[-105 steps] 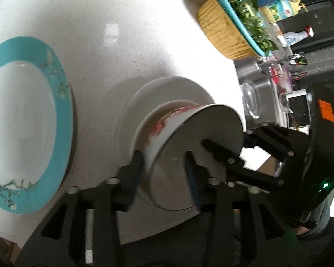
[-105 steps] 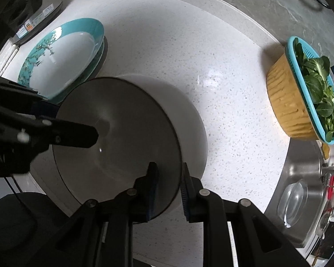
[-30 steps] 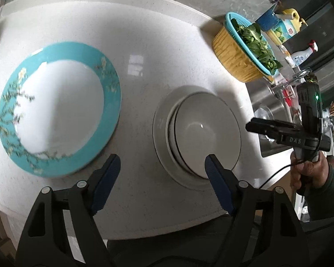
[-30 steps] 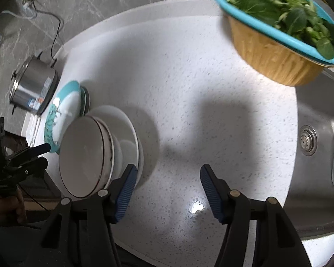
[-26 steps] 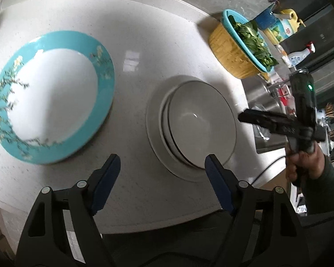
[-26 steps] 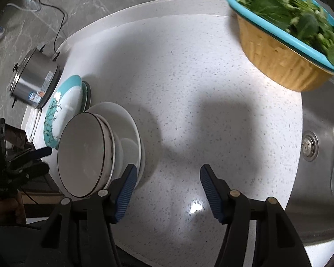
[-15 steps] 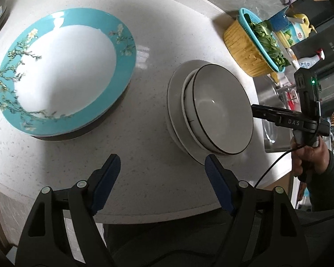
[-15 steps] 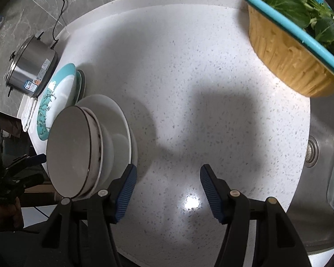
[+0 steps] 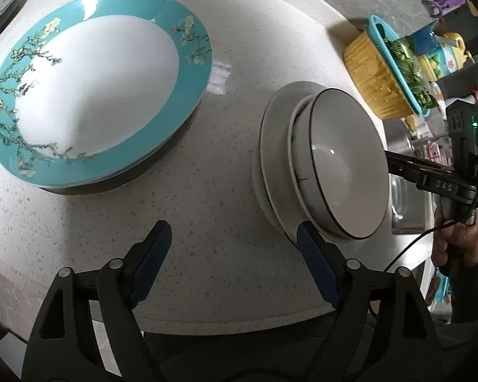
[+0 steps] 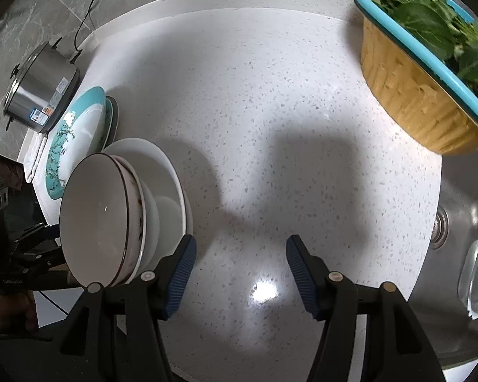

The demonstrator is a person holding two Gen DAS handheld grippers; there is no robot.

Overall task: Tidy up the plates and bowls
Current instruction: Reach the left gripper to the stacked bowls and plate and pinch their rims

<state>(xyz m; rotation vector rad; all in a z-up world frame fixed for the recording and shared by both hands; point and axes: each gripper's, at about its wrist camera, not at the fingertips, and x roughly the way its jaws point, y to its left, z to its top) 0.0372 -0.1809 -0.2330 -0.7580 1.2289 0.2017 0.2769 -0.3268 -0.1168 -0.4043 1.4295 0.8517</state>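
Note:
A stack of bowls with a dark-rimmed bowl on top sits on a white plate on the white counter. It also shows in the right wrist view. A teal-rimmed flowered plate lies on other plates to the left, and shows in the right wrist view. My left gripper is open and empty, above the counter's front edge between the two stacks. My right gripper is open and empty, over bare counter right of the bowls; it shows in the left wrist view.
A yellow basket with a teal colander of greens stands at the back right, also in the left wrist view. A steel pot stands at the far left. The sink with a glass lid lies to the right.
Both grippers let go of the bowls, opened and drew back. The bowl stack now rests on the white plate. The left view has shifted lower and closer to the counter.

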